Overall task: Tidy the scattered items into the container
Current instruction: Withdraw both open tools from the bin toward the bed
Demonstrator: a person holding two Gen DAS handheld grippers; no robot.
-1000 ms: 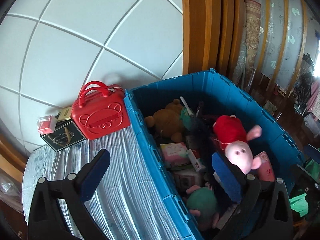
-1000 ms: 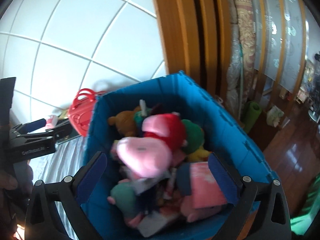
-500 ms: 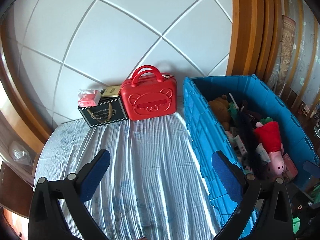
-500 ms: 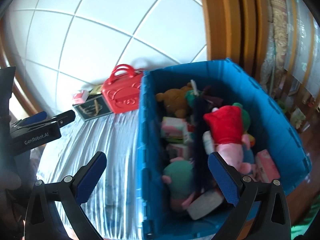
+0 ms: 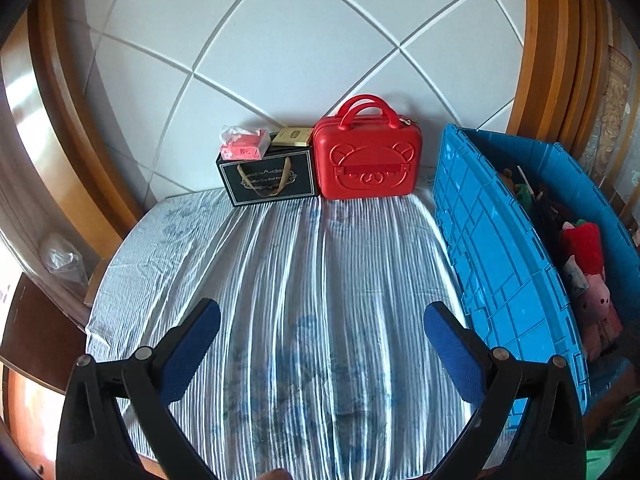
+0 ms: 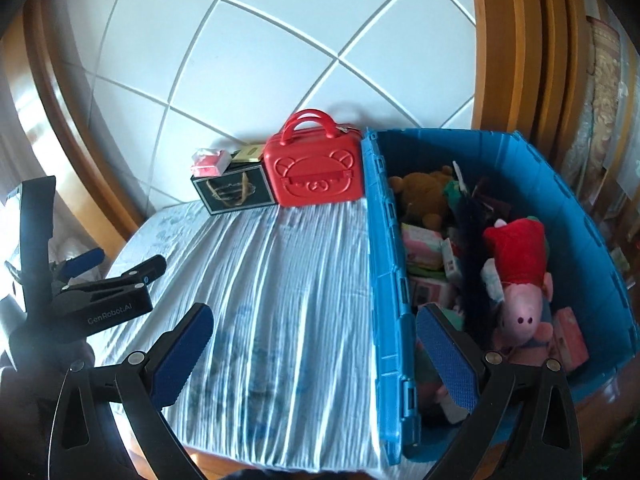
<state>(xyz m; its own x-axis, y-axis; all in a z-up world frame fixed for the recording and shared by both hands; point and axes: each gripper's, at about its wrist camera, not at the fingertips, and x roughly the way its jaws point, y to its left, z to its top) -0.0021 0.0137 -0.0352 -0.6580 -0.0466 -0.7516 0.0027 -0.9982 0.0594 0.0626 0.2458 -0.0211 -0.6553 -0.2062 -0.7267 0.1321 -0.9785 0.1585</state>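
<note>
Both tongs, left (image 5: pixel 322 330) and right (image 6: pixel 314 330), gape empty over the striped worktop (image 5: pixel 304 272), so I'd approach the red bear case (image 5: pixel 367 162) squarely by its handle, beside the blue crate (image 6: pixel 576 216) holding plush toys.

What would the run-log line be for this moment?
left gripper open, empty | right gripper open, empty | blue bin holds toys | red case, black box by wall
</note>
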